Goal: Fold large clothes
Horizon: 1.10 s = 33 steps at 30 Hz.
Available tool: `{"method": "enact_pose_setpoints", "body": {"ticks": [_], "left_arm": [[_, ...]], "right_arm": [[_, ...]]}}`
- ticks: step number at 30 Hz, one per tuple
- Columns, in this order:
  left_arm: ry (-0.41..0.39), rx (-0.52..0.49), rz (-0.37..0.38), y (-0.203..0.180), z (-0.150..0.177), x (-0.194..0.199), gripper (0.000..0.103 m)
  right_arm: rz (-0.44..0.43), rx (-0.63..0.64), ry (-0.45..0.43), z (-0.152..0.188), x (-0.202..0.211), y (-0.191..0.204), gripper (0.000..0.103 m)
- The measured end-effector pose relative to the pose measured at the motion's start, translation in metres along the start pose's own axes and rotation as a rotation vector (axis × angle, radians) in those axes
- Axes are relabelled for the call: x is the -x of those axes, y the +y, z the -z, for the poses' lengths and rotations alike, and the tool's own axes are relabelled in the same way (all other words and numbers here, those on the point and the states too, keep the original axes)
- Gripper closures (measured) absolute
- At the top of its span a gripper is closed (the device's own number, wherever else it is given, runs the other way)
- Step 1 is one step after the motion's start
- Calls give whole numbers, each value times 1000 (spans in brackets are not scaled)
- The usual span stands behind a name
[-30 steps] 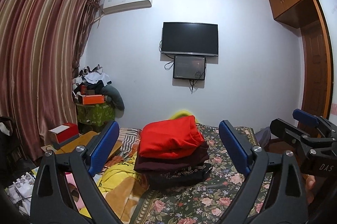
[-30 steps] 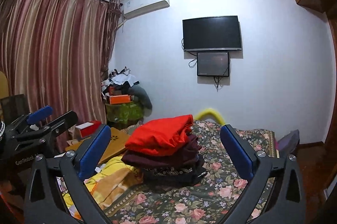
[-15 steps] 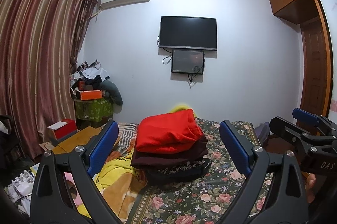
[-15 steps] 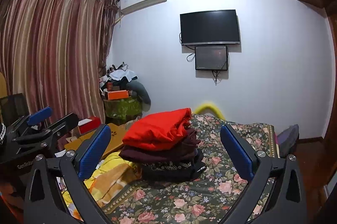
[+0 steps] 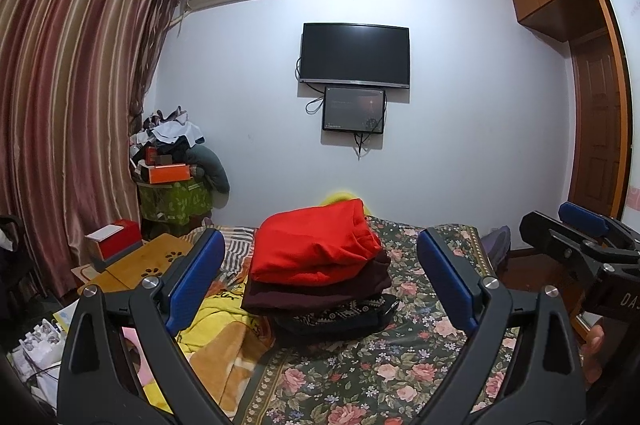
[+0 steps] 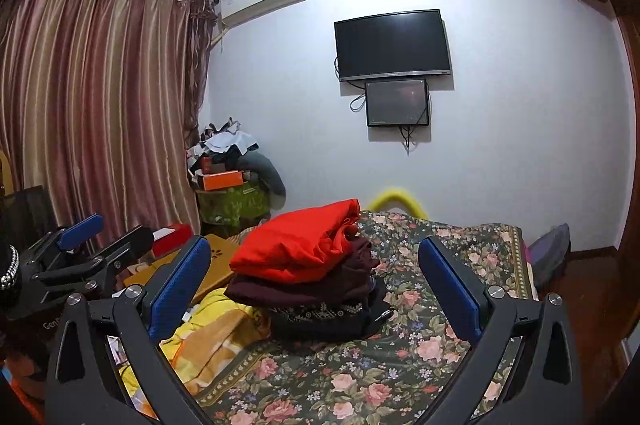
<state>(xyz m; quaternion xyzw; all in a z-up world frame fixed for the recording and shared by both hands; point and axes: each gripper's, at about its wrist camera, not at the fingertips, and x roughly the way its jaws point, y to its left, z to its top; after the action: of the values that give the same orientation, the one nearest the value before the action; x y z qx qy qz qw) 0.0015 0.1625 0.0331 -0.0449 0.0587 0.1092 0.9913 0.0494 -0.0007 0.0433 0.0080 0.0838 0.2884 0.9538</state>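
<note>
A stack of folded clothes sits on the floral bedspread [image 5: 384, 369]: a red garment [image 5: 312, 249] on top, a dark maroon one [image 5: 320, 291] under it, a black patterned one [image 5: 340, 317] at the bottom. The stack also shows in the right wrist view, with the red garment [image 6: 296, 245] on top. My left gripper [image 5: 320, 281] is open and empty, held above the bed short of the stack. My right gripper [image 6: 316, 285] is open and empty, likewise short of the stack. Each gripper shows at the edge of the other's view.
A yellow and orange blanket [image 5: 224, 345] lies crumpled left of the stack. A wooden lap table [image 5: 136, 265] with a red box [image 5: 116, 237] stands left. A cluttered green box [image 5: 176, 201] is by the curtain [image 5: 68, 113]. A wardrobe and door [image 5: 596, 129] are on the right.
Both grippers have tilted down and drawn slightly nearer the bed, so the stack sits lower and larger in both views. Both stay open and empty.
</note>
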Motion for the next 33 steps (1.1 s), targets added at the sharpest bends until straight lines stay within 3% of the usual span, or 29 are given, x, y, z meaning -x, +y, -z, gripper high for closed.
{"method": "enact_pose_setpoints", "body": {"ticks": [33], "left_arm": [[44,2,87,-1,5,-4,6]], "right_arm": [[4,-24,27,5,-3,-2,0]]}}
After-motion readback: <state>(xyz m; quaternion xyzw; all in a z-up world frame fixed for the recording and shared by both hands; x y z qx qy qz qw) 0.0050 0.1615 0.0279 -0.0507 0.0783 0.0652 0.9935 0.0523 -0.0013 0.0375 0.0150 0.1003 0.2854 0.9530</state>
